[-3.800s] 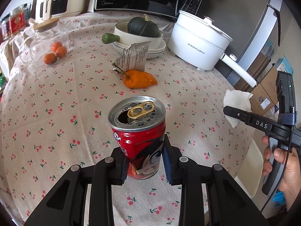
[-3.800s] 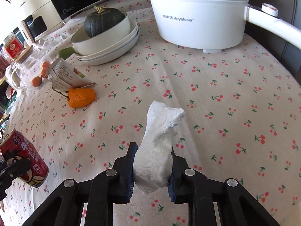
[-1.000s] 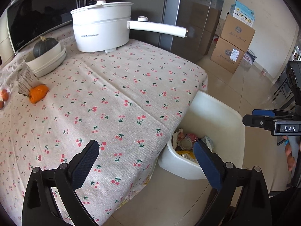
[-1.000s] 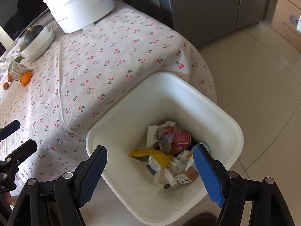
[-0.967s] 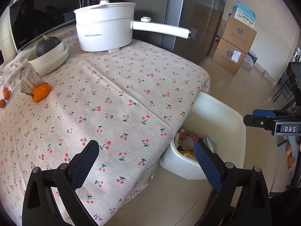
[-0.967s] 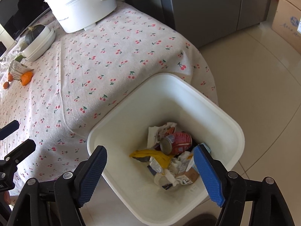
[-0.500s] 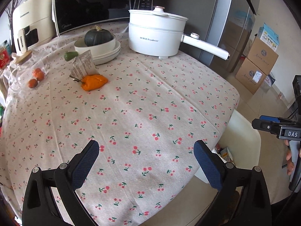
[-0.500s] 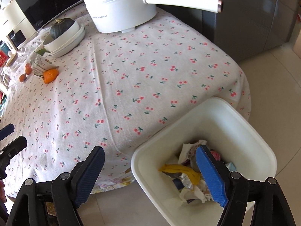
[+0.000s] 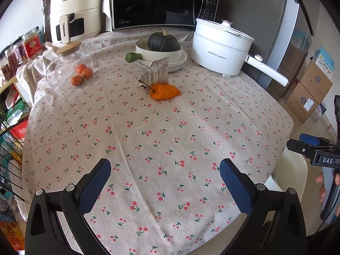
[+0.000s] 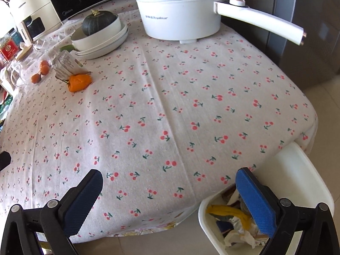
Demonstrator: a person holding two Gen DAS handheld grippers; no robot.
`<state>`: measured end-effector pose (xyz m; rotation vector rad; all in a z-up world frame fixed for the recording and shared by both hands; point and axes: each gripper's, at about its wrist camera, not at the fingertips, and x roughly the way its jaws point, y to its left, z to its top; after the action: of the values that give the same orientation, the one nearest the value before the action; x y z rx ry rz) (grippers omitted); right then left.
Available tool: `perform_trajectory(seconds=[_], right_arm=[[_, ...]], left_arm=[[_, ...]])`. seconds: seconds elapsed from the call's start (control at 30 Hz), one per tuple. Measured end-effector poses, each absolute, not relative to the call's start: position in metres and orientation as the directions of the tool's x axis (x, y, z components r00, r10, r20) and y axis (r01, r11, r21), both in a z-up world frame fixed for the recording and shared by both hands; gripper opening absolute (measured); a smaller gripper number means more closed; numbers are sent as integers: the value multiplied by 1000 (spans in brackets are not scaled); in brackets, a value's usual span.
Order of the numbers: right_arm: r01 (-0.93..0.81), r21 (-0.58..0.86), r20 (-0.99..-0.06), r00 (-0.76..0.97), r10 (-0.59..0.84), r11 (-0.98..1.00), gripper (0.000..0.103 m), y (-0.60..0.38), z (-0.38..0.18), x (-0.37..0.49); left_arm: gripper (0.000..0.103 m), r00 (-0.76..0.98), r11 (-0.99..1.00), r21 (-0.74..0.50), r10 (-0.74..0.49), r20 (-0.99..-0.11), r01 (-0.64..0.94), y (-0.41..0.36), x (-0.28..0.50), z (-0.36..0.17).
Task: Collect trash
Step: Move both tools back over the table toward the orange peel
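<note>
The left claw (image 9: 164, 177) is wide open with nothing in it, and it hangs over the near part of the worktop (image 9: 161, 131), which has a cloth with little red cherries. The right claw (image 10: 170, 188) is wide open too; its jaws have just been opening more, and nothing is between them. It hangs over the near edge of the worktop. Just past that edge, low on the floor, stands the white bin (image 10: 301, 170). Trash (image 10: 231, 218) lies inside it: something yellow, crumpled paper and bits of wrapper.

Farther back on the cloth lies an orange peel (image 9: 164, 91). A torn grey packet (image 9: 157, 73) stands just behind it, touching it. To the left is a glass jar (image 9: 70, 68) with a wooden lid and small orange fruits inside. Behind the packet is a stack of white bowls (image 9: 161, 55) with a dark green squash (image 9: 163, 42) on top. A white pot (image 9: 220, 48) with a long handle stands to the right. At the very back are a black microwave (image 9: 157, 2) and a cream cooker (image 9: 74, 10).
</note>
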<state>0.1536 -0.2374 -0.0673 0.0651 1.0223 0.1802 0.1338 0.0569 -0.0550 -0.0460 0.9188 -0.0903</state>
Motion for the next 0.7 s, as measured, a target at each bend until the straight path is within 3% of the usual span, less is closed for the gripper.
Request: perform_trajectory(seconds=[0.4, 0.7], right_arm=[[-206, 105, -836, 511, 199, 973, 102, -157, -79, 184], [-256, 116, -836, 496, 233, 960, 102, -109, -90, 210]], left_arm=[[103, 594, 994, -75, -12, -805, -82, 136, 149, -63], [103, 570, 997, 5, 50, -820, -80, 167, 164, -68]])
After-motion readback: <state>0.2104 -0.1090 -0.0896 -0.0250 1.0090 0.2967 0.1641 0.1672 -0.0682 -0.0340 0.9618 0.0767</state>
